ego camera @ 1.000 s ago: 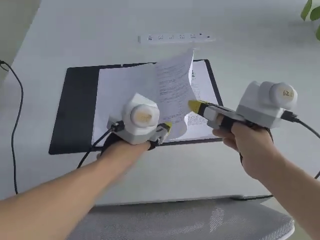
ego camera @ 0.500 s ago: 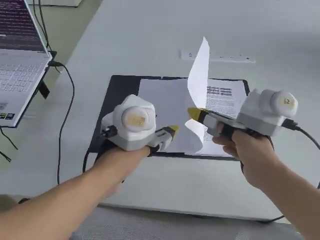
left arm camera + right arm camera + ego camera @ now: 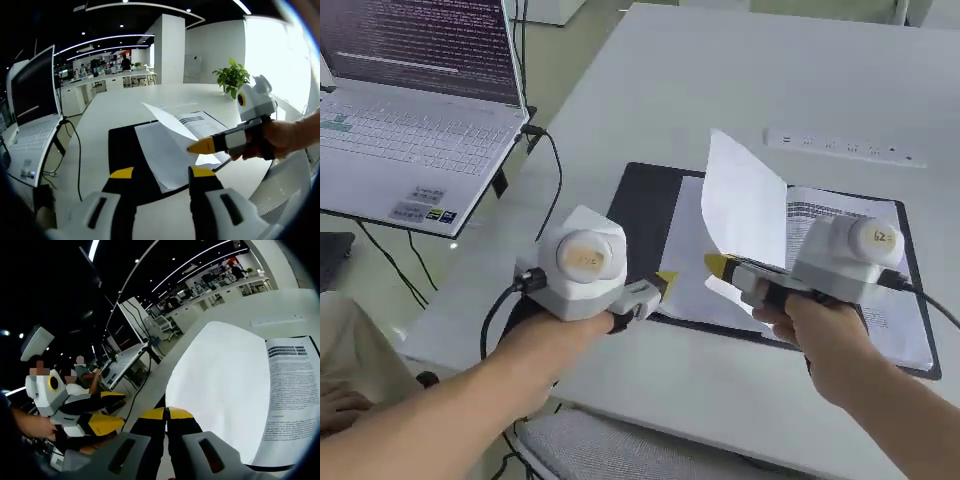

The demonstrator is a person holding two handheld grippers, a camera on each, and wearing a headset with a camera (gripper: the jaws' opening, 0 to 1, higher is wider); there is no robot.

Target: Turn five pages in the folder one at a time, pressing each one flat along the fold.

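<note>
White paper stands up from the open black folder (image 3: 638,205): one page (image 3: 745,205) is lifted off the stack. Its blank back faces the left claw (image 3: 665,283), and its top corner points up and away from the person. The folder lies flat on the pale worktop (image 3: 720,80), near the front edge, with its long axis running from left to right. The page's long side runs from the near edge towards the far one.

The right gripper view looks straight along the right claw (image 3: 166,413), whose yellow-tipped jaws are pressed together on the lower edge of the raised page. A printed sheet lies flat to the right of it. The left gripper view shows the left claw's jaws apart with nothing between them, above the worktop just short of the folder, and a potted plant (image 3: 231,79) at the far end. From the head view come a laptop (image 3: 410,110) with a lit screen to the left and a power strip (image 3: 845,147) beyond the folder.
</note>
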